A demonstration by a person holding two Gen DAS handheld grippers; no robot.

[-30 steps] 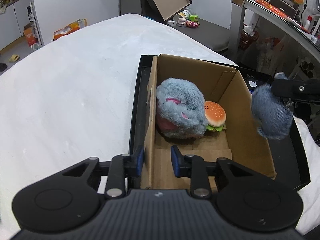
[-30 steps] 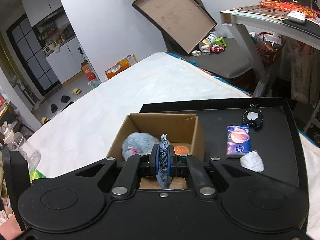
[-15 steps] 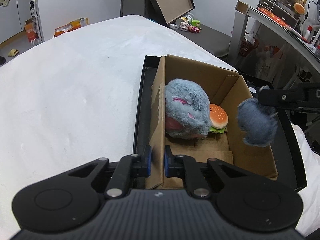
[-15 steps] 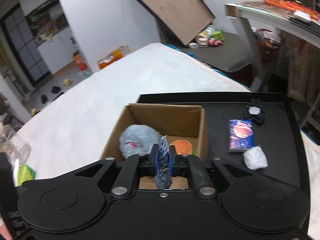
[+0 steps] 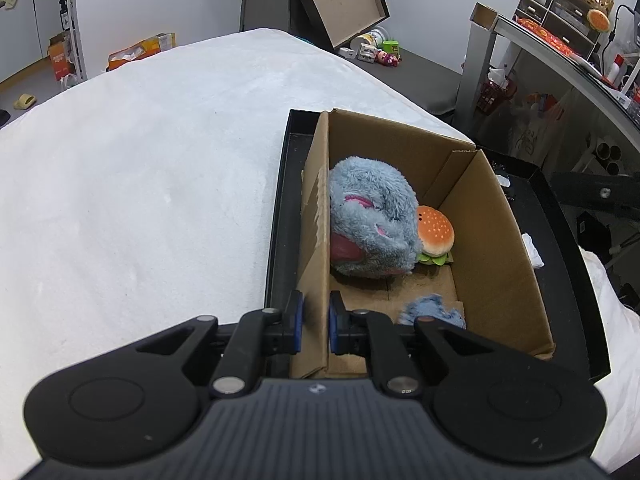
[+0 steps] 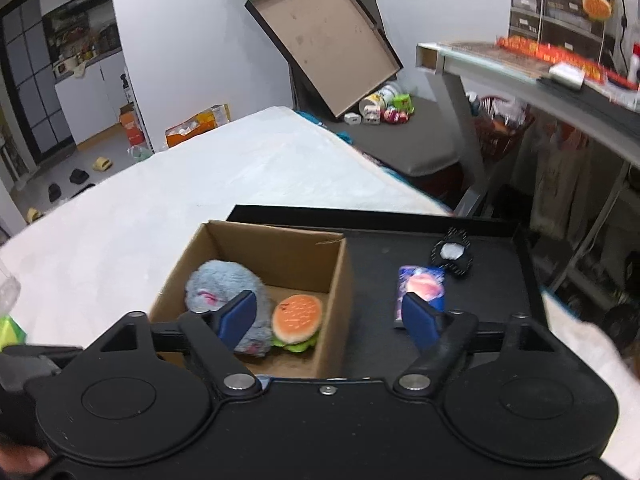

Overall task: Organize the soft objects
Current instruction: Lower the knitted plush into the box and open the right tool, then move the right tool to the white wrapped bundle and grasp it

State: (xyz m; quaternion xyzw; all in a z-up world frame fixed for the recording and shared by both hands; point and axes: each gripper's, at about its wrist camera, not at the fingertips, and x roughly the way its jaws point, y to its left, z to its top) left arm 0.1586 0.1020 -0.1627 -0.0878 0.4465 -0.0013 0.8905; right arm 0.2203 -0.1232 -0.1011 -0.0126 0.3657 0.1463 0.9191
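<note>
A cardboard box (image 5: 480,216) stands on a black tray (image 5: 280,216). Inside it lie a grey plush (image 5: 368,224), a burger plush (image 5: 436,232) and a small blue fuzzy piece (image 5: 432,310) on the floor near the front. My left gripper (image 5: 314,322) is shut on the box's left wall. In the right wrist view, my right gripper (image 6: 328,318) hangs over the box (image 6: 280,240) with its jaws opening and nothing between them. The grey plush (image 6: 216,284) and burger plush (image 6: 298,316) show below it.
The tray (image 6: 500,300) also holds a blue packet (image 6: 420,286), a black object (image 6: 452,254) and a crumpled white paper (image 5: 532,248). A white padded surface (image 5: 140,180) spreads to the left. A desk (image 6: 540,76) stands at the right.
My right gripper opened and let go of the blue fuzzy piece, which dropped into the box. My left gripper closed on the box's left wall.
</note>
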